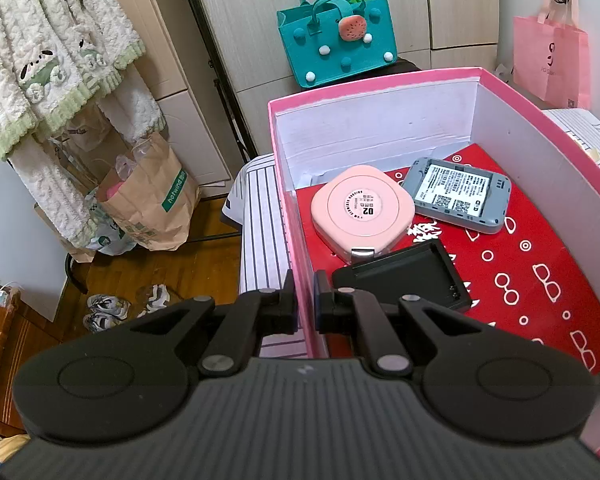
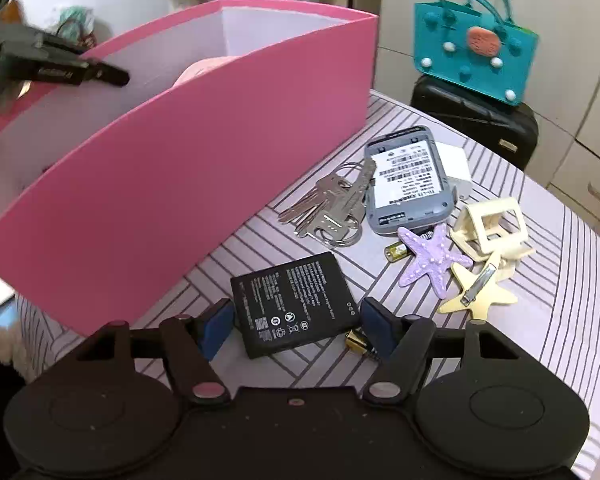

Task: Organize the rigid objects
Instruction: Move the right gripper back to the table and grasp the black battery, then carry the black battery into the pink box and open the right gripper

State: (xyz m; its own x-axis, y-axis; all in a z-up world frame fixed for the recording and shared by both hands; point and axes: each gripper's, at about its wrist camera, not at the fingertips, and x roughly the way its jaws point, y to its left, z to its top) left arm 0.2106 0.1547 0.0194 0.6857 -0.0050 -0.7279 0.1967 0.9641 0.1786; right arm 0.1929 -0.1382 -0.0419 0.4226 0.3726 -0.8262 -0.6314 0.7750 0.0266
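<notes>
The left gripper (image 1: 305,300) had its jaws clamped on the near wall of a tall pink cardboard box (image 1: 296,216) with white inner walls and a red patterned floor. Inside the box lay a rounded square pink case (image 1: 362,214), a grey pocket router without its back cover (image 1: 462,194) just beside it, and a black plastic tray-like cover (image 1: 404,280) in front of both, near the clamped wall.

The right gripper (image 2: 296,326) hung with its blue-padded jaws apart, one on each side of a flat black rectangular battery (image 2: 294,304) that lay on the striped white bedsheet (image 2: 560,300) beside the pink box; the pads did not press on it. A small gold battery (image 2: 358,342) lay by the right pad. Farther off on the sheet lay a bunch of silver keys (image 2: 332,208), a second grey router (image 2: 406,182), a purple starfish hair clip (image 2: 434,260), a pale yellow star clip (image 2: 478,290) and a cream claw clip (image 2: 492,226). A teal felt handbag (image 2: 474,56) stood on a black suitcase (image 2: 476,120) behind.
</notes>
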